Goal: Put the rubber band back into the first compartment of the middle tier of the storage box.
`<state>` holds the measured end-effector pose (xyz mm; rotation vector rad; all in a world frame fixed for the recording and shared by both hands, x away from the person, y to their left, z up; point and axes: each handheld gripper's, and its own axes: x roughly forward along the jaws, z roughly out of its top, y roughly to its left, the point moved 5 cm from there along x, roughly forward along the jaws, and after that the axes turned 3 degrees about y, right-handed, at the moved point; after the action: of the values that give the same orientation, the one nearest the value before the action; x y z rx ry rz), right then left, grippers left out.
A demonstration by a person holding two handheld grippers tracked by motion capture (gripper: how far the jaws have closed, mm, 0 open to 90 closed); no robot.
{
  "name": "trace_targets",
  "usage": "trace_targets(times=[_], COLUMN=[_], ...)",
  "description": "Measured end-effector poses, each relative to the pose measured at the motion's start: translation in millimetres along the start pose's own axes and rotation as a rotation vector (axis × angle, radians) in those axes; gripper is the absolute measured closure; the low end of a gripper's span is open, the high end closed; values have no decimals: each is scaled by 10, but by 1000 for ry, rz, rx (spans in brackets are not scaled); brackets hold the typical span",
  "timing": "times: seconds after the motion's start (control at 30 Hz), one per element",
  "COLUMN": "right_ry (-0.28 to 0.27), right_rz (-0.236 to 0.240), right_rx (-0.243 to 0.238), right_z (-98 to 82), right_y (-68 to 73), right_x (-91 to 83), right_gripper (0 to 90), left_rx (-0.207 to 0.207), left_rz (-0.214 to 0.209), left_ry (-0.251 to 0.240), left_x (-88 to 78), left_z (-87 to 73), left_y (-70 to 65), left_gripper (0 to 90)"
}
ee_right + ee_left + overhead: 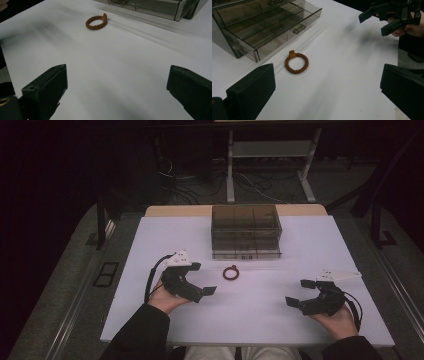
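both tools (204, 279) (300, 292) gape wide, apparently empty.

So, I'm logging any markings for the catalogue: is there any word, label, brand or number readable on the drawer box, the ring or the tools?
None can be read.
Smoky clear plastic drawer box: no label or print.
Orange-brown braided ring: no text.
Left black two-jaw tool and right black two-jaw tool: no marking visible.
White table top: blank.
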<state>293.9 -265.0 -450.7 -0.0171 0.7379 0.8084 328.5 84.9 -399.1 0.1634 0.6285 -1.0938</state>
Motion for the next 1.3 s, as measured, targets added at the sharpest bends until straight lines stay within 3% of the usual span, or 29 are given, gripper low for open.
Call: trace_targets(times=[0.7, 1.3], right_ry=[1, 3], right_rz=[0, -1], right_rx=[-2, -7], right_z=[-1, -1], right_y=[-2, -5], right_x=[1, 2], right_gripper=[26, 26], left_rx=[65, 83], left_rz=[-14, -29], left_ry=[50, 76], left_x=[156, 325], left_z=[224, 360], left_y=[10, 26], left_gripper=[0, 0])
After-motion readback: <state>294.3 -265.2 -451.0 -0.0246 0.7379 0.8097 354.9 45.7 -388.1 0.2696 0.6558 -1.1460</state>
